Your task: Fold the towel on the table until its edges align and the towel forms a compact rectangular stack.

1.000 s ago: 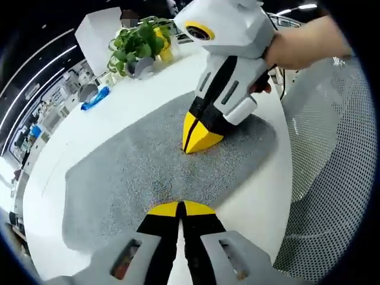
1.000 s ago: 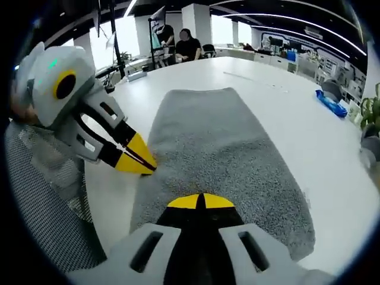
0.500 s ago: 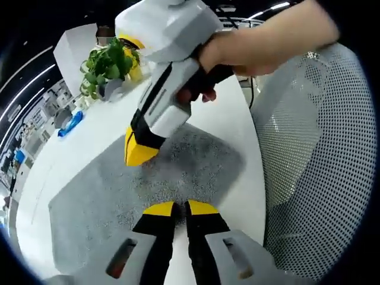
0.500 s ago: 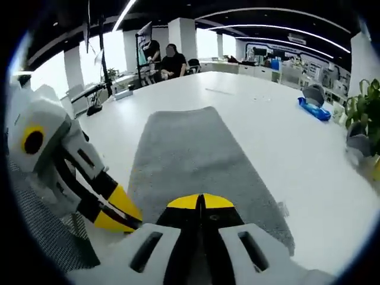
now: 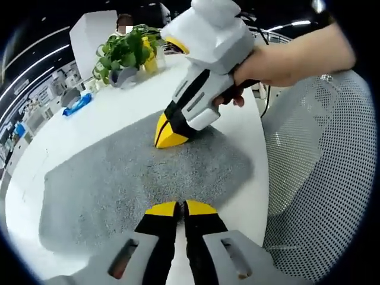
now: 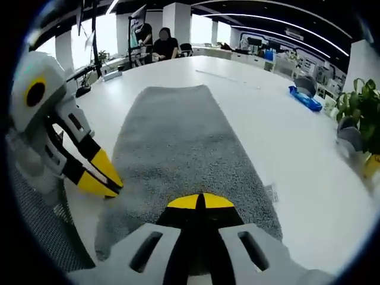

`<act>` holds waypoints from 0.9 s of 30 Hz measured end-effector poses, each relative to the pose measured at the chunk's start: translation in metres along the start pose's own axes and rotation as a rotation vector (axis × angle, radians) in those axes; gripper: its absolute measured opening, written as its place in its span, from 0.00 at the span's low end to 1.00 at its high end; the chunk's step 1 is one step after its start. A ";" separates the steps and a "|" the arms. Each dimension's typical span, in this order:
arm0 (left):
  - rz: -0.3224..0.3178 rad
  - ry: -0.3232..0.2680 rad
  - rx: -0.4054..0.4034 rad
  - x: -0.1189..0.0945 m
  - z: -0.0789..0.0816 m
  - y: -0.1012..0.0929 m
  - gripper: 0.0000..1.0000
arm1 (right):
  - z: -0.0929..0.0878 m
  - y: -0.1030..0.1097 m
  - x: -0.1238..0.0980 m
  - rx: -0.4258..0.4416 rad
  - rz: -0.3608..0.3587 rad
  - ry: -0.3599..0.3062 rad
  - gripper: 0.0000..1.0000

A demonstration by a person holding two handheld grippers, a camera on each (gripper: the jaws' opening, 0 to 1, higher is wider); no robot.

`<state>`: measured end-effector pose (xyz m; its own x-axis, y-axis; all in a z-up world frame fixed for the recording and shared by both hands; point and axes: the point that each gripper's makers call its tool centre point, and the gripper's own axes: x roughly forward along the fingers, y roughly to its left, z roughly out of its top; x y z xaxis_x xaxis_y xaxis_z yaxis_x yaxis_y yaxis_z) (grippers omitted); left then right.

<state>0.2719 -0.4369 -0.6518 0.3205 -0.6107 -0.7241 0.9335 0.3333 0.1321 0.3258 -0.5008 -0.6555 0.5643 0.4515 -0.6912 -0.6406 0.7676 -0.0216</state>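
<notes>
1. The grey towel (image 5: 136, 172) lies spread flat and unfolded on the white table (image 5: 95, 119); in the right gripper view it (image 6: 178, 148) runs lengthwise away from my near edge.
2. My left tongs (image 5: 181, 208) sit with their yellow tips together at the towel's near short edge; whether they pinch cloth I cannot tell.
3. My right tongs (image 6: 202, 202) also show their tips together, over the towel's near end; a grip on the cloth cannot be confirmed.
4. In the left gripper view, the right tongs (image 5: 171, 133) press tip-down on the towel, held by a hand (image 5: 279, 59).
5. The left tongs (image 6: 98, 178) appear at the towel's near left corner in the right gripper view.
6. Bare tabletop lies beyond the towel's far end and along its long sides.
7. A mesh chair (image 5: 320, 178) stands just beside the table's near edge.
8. A potted plant (image 5: 127, 50) and a blue object (image 5: 77, 104) sit well apart from the towel.
</notes>
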 end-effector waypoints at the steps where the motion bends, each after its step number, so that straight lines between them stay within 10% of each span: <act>1: 0.012 0.010 0.014 -0.001 -0.002 0.003 0.04 | 0.000 0.002 0.000 0.013 0.007 0.001 0.00; 27: 0.200 0.100 -0.040 -0.020 -0.032 0.051 0.03 | 0.002 0.045 0.002 -0.015 0.173 0.007 0.00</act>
<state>0.3076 -0.3847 -0.6528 0.4791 -0.4562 -0.7499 0.8453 0.4699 0.2543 0.2990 -0.4645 -0.6560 0.4413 0.5731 -0.6905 -0.7358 0.6716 0.0871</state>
